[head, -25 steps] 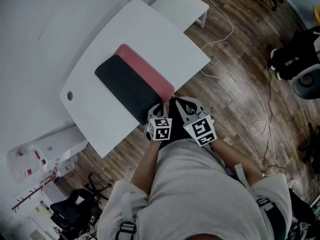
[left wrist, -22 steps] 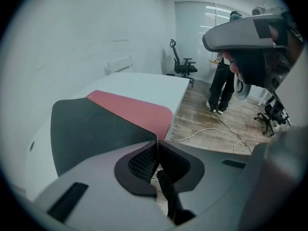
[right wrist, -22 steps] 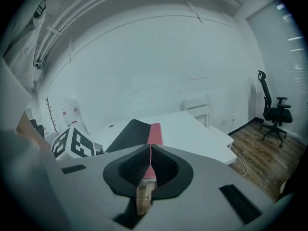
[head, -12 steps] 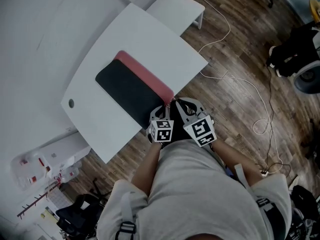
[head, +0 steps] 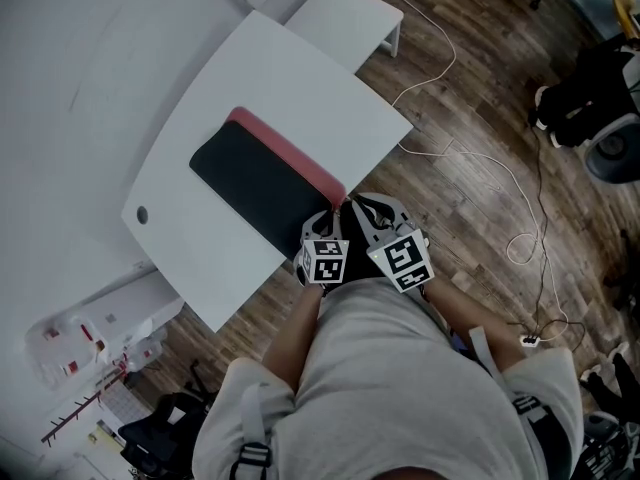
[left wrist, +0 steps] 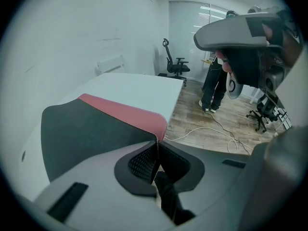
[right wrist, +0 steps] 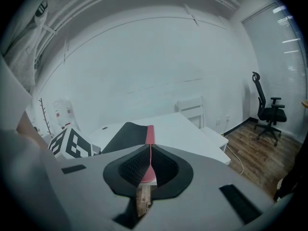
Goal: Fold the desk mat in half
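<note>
Black-pink desk mat [head: 255,183] edge between left gripper's [left wrist: 156,142] and right gripper's [right wrist: 149,152] fingers [right wrist: 132,166].

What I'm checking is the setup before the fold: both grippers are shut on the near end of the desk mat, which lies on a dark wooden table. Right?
Not quite: the table is white, not dark wood; only the floor is wood, as the head view shows. The left gripper and right gripper are indeed both shut on the near end of the desk mat.
</note>
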`<control>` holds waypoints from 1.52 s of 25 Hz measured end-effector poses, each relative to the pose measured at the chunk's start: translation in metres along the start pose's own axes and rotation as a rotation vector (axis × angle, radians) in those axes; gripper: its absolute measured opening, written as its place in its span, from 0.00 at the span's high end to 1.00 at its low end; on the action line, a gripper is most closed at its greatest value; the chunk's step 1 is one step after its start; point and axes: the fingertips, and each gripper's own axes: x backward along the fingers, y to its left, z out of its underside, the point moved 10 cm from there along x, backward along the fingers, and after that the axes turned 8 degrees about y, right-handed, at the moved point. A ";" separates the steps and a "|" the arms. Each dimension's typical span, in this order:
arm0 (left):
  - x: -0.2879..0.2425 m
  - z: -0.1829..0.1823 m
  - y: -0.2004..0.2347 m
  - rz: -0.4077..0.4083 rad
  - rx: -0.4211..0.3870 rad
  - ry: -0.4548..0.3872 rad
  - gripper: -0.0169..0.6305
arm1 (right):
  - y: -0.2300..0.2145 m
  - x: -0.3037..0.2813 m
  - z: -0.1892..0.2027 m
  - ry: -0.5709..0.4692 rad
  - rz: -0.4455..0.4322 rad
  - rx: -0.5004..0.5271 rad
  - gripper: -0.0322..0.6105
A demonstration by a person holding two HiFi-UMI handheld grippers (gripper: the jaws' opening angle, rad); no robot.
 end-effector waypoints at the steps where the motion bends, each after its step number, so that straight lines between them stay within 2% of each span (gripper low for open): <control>1: 0.000 -0.001 0.000 0.002 -0.002 0.001 0.93 | -0.001 0.000 0.000 0.002 0.002 -0.002 0.89; 24: -0.013 -0.024 -0.006 0.042 -0.060 0.014 0.93 | -0.021 0.010 0.005 0.010 0.061 -0.025 0.89; 38: -0.017 -0.038 -0.005 0.094 -0.109 0.024 0.93 | -0.028 0.006 0.001 -0.001 0.101 -0.064 0.89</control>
